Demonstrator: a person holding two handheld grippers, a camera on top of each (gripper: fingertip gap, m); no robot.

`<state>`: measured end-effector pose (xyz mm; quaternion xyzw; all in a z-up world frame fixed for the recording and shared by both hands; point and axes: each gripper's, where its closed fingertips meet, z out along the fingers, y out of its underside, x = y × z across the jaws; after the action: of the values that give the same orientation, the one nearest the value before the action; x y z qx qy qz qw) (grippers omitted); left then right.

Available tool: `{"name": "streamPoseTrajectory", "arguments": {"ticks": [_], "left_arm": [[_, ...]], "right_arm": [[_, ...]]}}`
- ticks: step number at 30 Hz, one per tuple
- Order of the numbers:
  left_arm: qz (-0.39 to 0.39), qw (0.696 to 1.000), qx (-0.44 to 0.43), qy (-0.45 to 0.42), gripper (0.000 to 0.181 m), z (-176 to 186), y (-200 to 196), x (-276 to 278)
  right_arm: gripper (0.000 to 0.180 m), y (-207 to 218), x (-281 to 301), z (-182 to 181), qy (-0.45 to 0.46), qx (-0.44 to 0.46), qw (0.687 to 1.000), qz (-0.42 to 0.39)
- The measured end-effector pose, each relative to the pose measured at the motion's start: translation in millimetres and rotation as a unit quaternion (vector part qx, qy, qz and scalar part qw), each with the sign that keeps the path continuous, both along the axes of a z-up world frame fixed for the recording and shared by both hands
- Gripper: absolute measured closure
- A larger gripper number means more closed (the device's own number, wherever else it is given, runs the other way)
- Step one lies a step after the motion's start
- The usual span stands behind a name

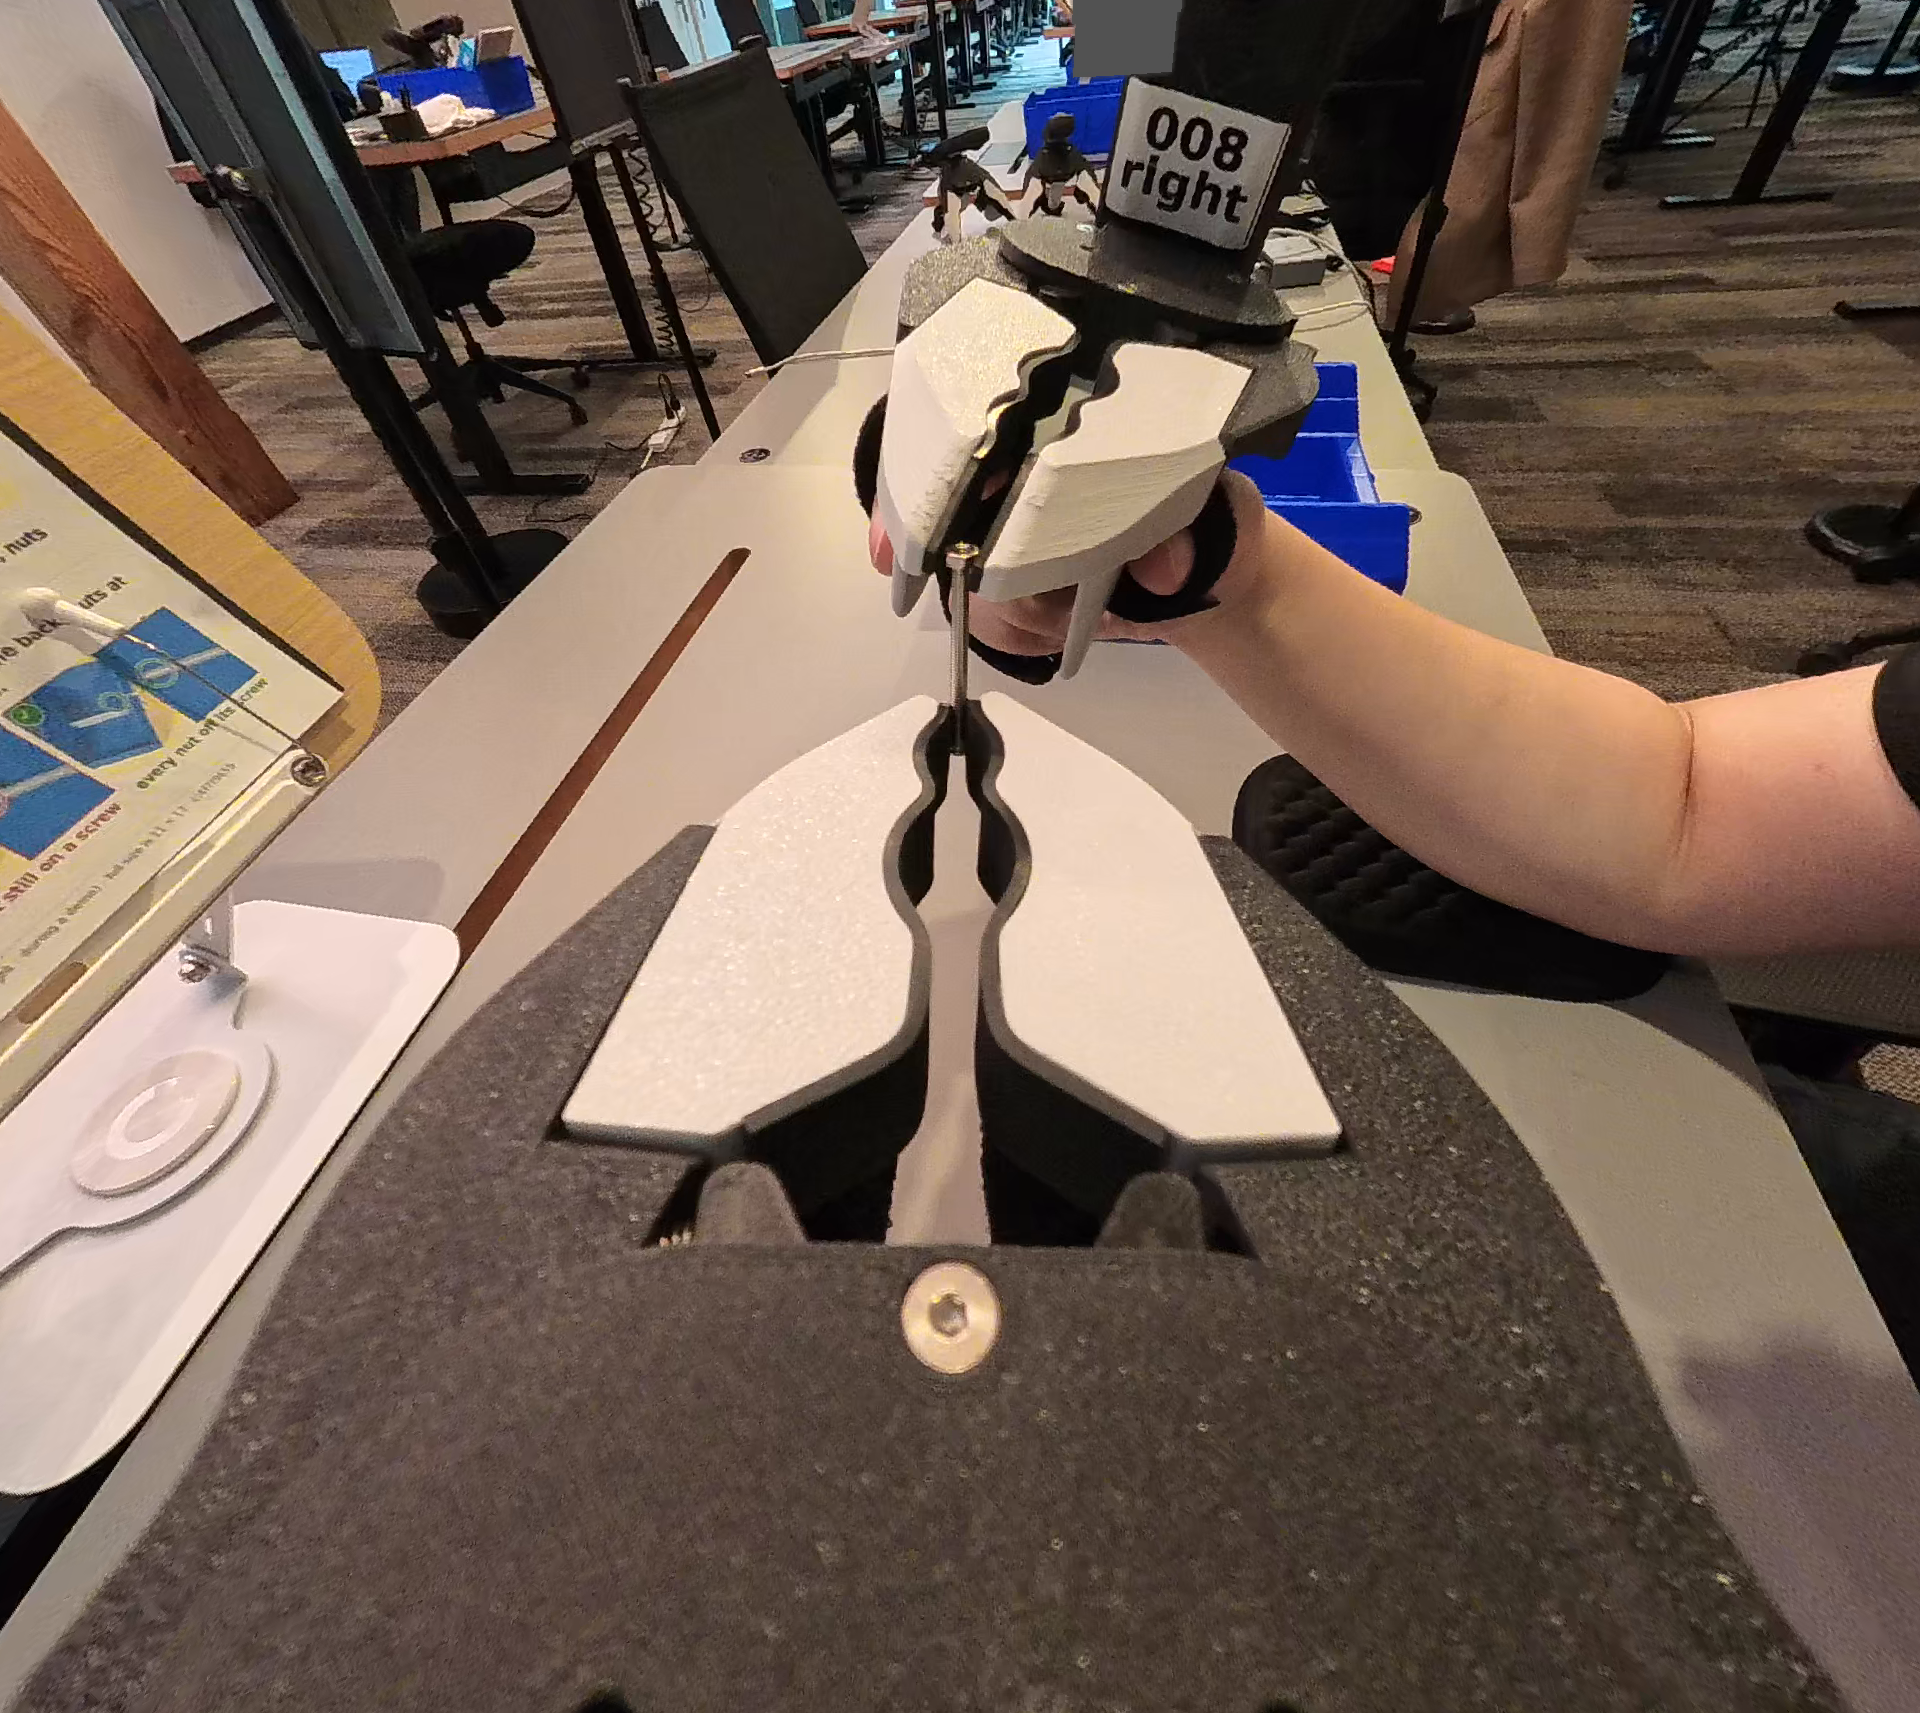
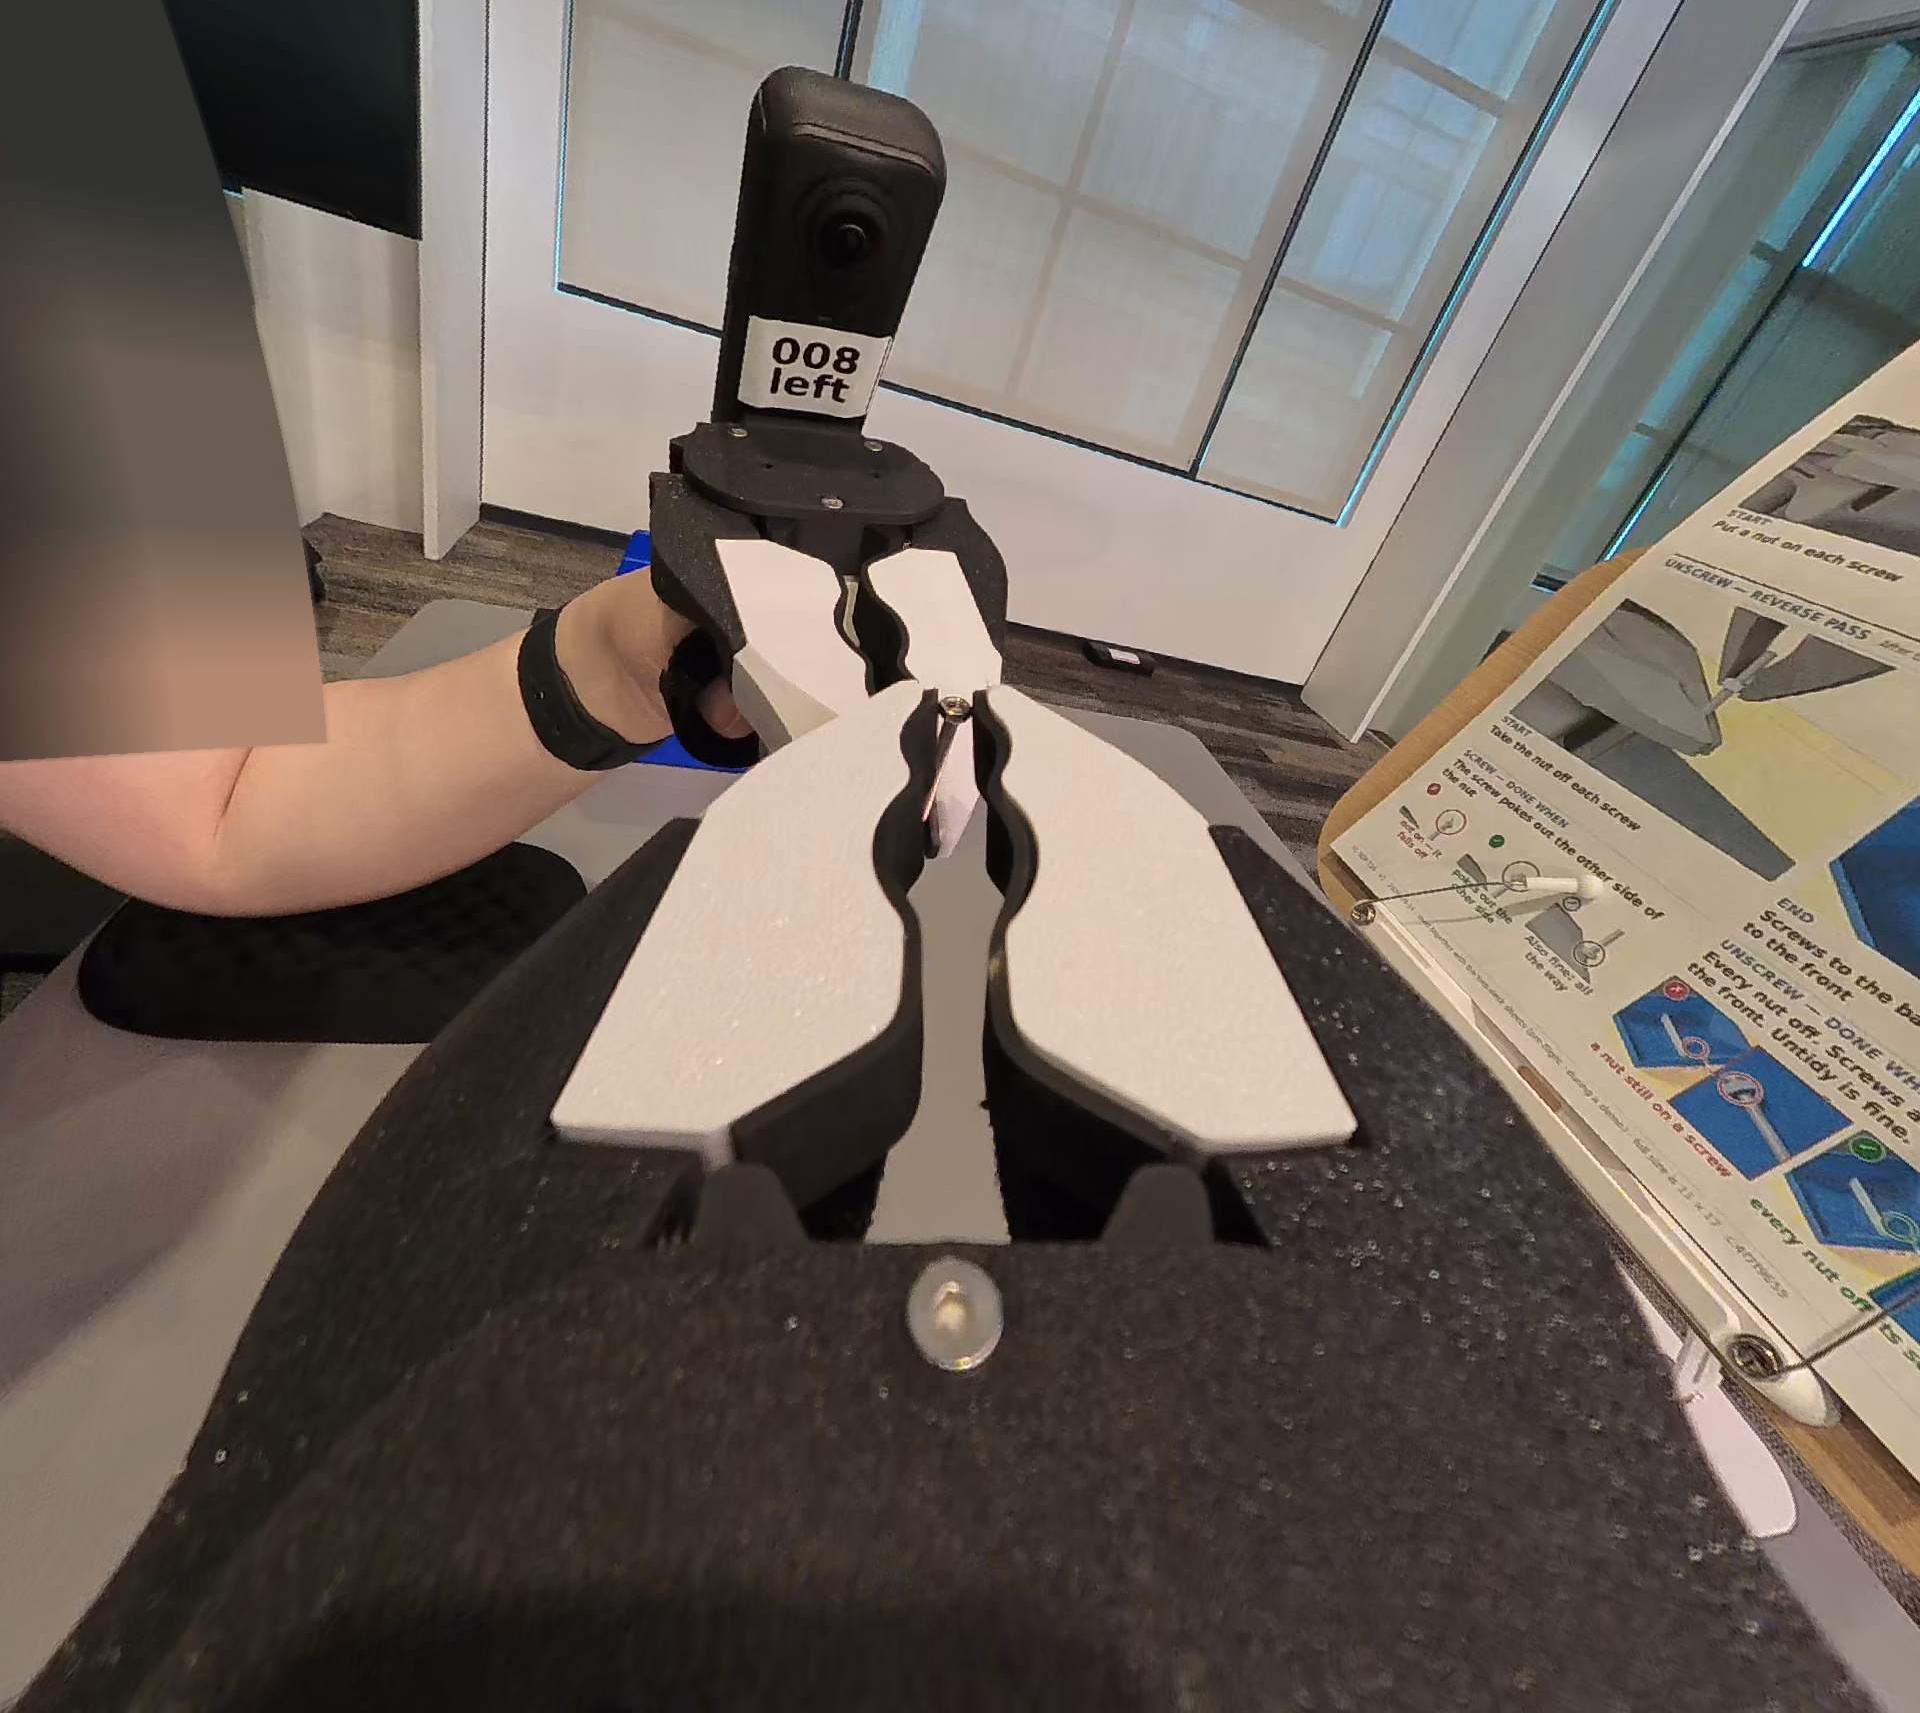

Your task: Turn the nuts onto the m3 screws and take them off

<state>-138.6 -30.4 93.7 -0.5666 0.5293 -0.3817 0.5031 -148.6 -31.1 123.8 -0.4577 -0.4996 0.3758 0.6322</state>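
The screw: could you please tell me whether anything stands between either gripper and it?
Nothing visible does. The left gripper is closed on one end of the screw, and the right gripper on its head end, with bare shaft between them. I cannot make out a nut.

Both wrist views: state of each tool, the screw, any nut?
left tool: shut on the screw's lower end.
right tool: shut on the screw's head end.
screw: off the table, spanning the two tools, shaft bare in the gap.
nut: none discernible; may be hidden inside a tool's grip.
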Motion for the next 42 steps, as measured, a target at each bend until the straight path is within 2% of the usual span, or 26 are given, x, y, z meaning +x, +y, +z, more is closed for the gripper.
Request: {"name": "streamPoseTrajectory", "arguments": {"ticks": [26,36,42], "left_arm": [[-0.014,1.0,0.016,0.012,0.179,-2.7,-5.3,1.5],[-0.021,0.999,0.027,0.003,0.179,0.8,-8.2,1.6],[-0.025,0.999,0.024,-0.001,0.179,1.6,-9.7,2.9]], "right_arm": [[0.174,-5.0,0.1,-2.9,-0.01,-0.011,1.0,0.021],[0.174,-13.0,12.2,13.6,0.057,-0.013,0.996,0.061],[0.174,-14.3,12.5,13.1,0.063,-0.014,0.995,0.074]]}}
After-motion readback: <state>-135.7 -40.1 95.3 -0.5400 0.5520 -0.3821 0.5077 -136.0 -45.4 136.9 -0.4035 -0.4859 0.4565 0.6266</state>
